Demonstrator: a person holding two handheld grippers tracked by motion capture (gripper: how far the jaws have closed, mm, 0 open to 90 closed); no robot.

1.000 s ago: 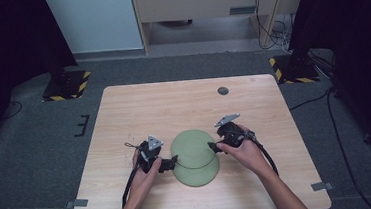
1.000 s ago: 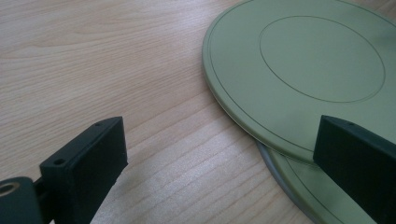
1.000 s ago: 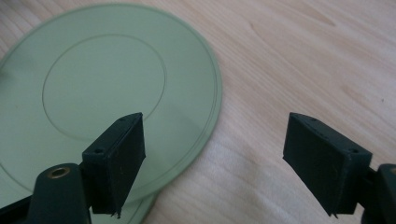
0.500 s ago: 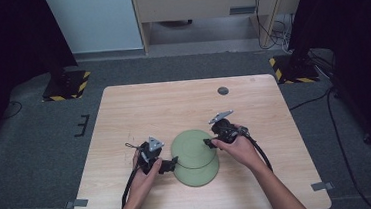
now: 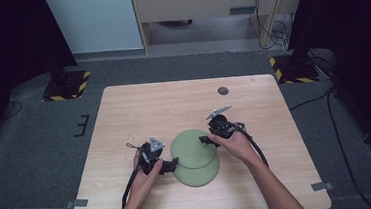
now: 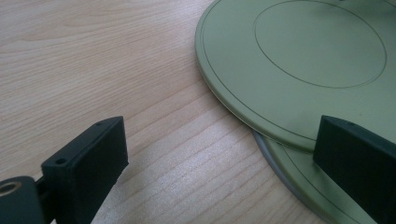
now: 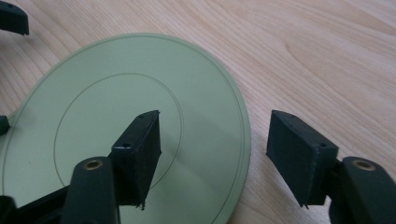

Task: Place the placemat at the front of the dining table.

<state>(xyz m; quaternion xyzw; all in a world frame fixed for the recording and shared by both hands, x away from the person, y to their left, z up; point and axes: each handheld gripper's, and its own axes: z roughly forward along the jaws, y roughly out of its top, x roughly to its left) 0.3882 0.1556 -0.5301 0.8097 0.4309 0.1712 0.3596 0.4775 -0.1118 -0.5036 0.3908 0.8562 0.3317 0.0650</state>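
Observation:
Two flat green plates lie stacked and offset near the table's front. The upper plate [image 5: 192,145] [image 6: 317,46] [image 7: 116,116] overhangs the far side of the lower plate [image 5: 199,172] [image 6: 299,186]. My right gripper [image 5: 204,139] [image 7: 215,121] is open and its jaws have just been closing. One jaw rests over the upper plate's face and the other stands past its rim over bare wood, so the rim lies between them. My left gripper [image 5: 170,165] [image 6: 219,135] is wide open at the plates' left edge, one jaw beside the rims and the other over the table.
The wooden table [image 5: 163,106] has a small dark disc [image 5: 223,90] near its far edge. Black-and-yellow stand bases [image 5: 66,84] [image 5: 291,68] and cables lie on the grey floor behind it. Both cables trail back along the forearms.
The plates showed as one disc before; now the upper one sits shifted toward the far side, uncovering the lower. My right gripper moved a little left and farther away. The left hand stayed put.

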